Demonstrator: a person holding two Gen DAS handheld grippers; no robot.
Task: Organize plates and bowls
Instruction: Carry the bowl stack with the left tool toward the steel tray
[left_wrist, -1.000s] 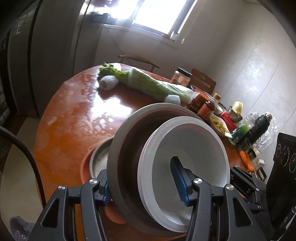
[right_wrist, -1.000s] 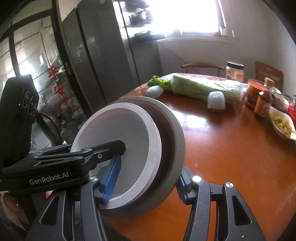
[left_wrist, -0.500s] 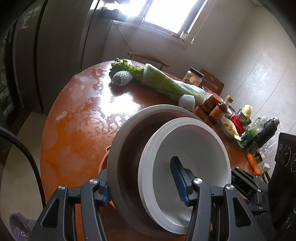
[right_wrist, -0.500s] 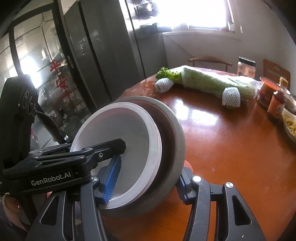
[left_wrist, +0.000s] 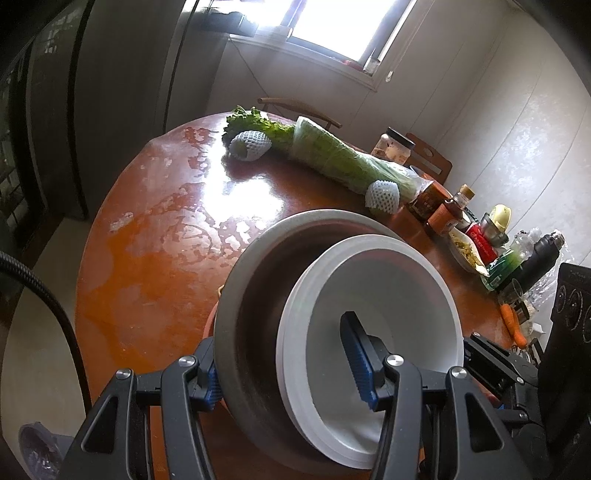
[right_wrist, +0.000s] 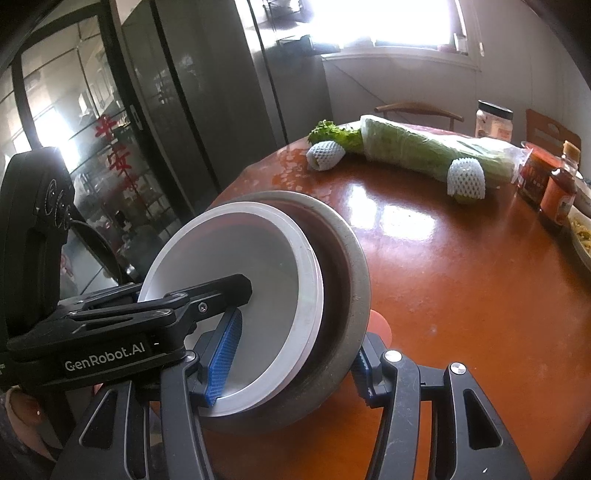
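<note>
Both grippers clamped on the same tilted stack, white bowl (left_wrist: 384, 295) nested in grey bowl (left_wrist: 258, 280): left gripper (left_wrist: 284, 373) has one pad inside the white bowl and one outside the grey wall, right gripper (right_wrist: 291, 363) pinches the same way. Stack sits low centre in both views, by the near edge of the round table (right_wrist: 461, 277). Wrapped greens (right_wrist: 424, 151) at 1 o'clock in the right view, sauce jars (right_wrist: 550, 184) at 3.
</note>
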